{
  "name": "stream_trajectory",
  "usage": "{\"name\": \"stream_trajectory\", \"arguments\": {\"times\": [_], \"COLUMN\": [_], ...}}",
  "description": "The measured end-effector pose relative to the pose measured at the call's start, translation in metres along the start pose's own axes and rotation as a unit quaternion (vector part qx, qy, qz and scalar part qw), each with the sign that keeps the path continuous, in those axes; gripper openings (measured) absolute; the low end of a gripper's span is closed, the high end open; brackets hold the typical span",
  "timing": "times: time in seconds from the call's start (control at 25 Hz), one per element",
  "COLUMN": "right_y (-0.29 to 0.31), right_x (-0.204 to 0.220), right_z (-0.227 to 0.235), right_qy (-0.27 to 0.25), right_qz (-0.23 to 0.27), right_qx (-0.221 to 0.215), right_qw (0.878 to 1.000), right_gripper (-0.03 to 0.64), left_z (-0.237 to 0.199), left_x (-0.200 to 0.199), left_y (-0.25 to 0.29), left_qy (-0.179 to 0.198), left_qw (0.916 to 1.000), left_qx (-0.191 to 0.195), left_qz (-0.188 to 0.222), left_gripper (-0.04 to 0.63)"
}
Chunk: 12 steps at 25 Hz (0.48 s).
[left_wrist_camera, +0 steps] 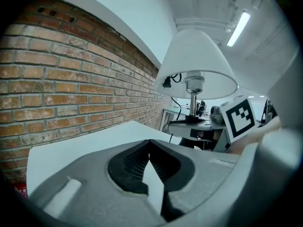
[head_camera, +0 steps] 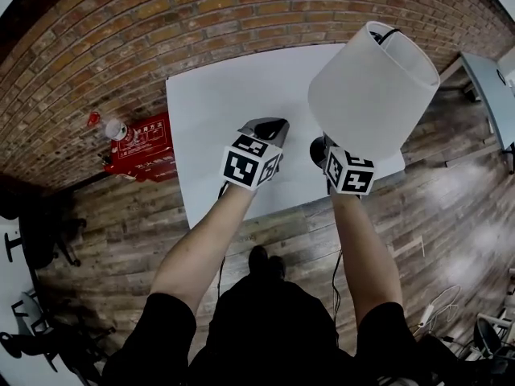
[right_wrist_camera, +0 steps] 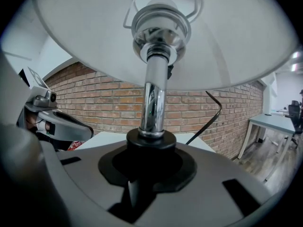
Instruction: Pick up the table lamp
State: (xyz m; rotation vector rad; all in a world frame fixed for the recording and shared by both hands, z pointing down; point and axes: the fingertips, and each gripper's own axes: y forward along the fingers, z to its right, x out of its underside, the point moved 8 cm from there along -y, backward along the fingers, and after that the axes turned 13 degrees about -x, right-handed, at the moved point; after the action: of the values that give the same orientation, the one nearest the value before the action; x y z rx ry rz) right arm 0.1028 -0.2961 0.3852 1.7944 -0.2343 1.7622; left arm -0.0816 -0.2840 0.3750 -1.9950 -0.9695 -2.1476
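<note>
The right gripper (right_wrist_camera: 149,162) had its jaws clamped on the black neck of the table lamp (head_camera: 374,87). The lamp looked lifted off the counter (head_camera: 217,111), above its right edge. The left gripper (left_wrist_camera: 150,148) had its jaws together, holding nothing. The pick-up looked almost done

A table lamp (head_camera: 374,91) has a white shade, a shiny chrome stem (right_wrist_camera: 154,100) and a black collar. The table (head_camera: 209,119) is plain white. The wall (head_camera: 121,39) is red-brown brick with pale mortar lines. The floor (head_camera: 451,207) is streaked brown planks. The left gripper (left_wrist_camera: 150,145) and right gripper (right_wrist_camera: 150,148) are grey with black-and-white square markers.
</note>
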Motion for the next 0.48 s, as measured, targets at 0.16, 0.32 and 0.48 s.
{"name": "stream_trajectory", "arguments": {"times": [0.16,0.32,0.48], "right_y": [-0.019,-0.035,-0.05], "right_x": [-0.023,-0.041,-0.054], "right_z": [-0.014,-0.027,-0.035], "right_qy": [0.002,0.003,0.005], "right_qz": [0.006,0.006,0.004], "right_qx": [-0.002,-0.004,-0.003], "right_qw": [1.0,1.0,1.0], "right_gripper": [0.091,0.091,0.091], "left_z": [0.003,0.0,0.004], "left_x": [-0.022,-0.038,-0.049], "left_y": [-0.034,-0.061,-0.075], "left_qy": [0.003,0.008,0.027], "left_qw": [0.9998,0.9996,0.9993], "left_qx": [0.002,-0.001,-0.007], "left_qz": [0.018,0.027,0.023], "left_gripper": [0.006,0.006,0.006]}}
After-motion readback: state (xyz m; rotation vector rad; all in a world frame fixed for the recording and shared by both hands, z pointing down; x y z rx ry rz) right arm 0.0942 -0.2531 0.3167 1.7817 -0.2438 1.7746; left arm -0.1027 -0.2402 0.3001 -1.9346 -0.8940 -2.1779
